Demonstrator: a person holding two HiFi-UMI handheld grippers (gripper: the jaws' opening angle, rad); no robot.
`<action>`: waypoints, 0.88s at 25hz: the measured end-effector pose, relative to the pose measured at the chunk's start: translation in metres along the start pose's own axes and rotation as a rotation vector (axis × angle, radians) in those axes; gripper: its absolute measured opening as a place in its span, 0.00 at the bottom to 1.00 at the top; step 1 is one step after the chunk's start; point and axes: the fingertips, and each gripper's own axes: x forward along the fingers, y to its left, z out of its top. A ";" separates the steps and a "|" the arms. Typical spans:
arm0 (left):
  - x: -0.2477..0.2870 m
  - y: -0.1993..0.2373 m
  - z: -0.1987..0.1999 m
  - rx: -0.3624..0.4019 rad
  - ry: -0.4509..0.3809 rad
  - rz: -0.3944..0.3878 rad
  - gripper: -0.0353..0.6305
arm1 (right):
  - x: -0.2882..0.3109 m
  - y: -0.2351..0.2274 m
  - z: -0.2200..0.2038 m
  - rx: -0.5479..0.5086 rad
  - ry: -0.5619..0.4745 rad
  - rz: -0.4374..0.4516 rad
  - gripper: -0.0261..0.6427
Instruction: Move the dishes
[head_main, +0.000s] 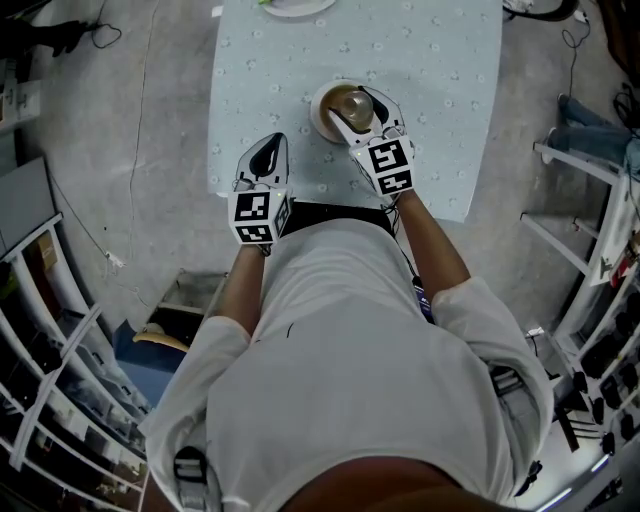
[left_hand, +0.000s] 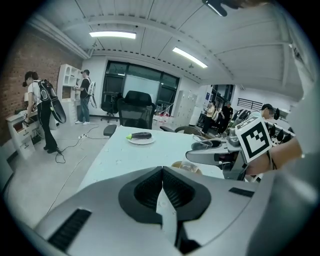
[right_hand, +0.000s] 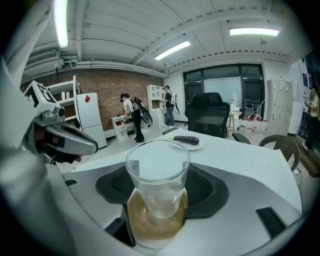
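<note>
A clear glass (right_hand: 157, 170) stands upright between the dark pads of my right gripper (right_hand: 158, 192), which is shut on its lower half. Just under it is a round saucer with a brown inside (right_hand: 152, 227). In the head view the right gripper (head_main: 357, 103) and the glass (head_main: 352, 100) are over that saucer (head_main: 322, 108), near the front of the pale blue table (head_main: 440, 60). My left gripper (head_main: 268, 150) hangs over the table's front left part, beside the saucer. Its pads (left_hand: 150, 192) meet with nothing between them.
A white plate with a dark eggplant (left_hand: 141, 138) lies at the table's far end. Beyond it stands a black office chair (left_hand: 136, 107). Several people stand by shelves in the background. Metal racks (head_main: 40, 330) flank the person on both sides.
</note>
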 end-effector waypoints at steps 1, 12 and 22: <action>0.002 -0.002 0.003 0.005 -0.004 -0.006 0.08 | -0.003 -0.001 0.003 0.000 -0.006 -0.003 0.46; 0.018 -0.024 0.038 0.078 -0.056 -0.108 0.08 | -0.039 -0.012 0.039 0.006 -0.085 -0.079 0.45; 0.049 -0.082 0.065 0.178 -0.069 -0.272 0.08 | -0.098 -0.059 0.045 0.074 -0.135 -0.250 0.45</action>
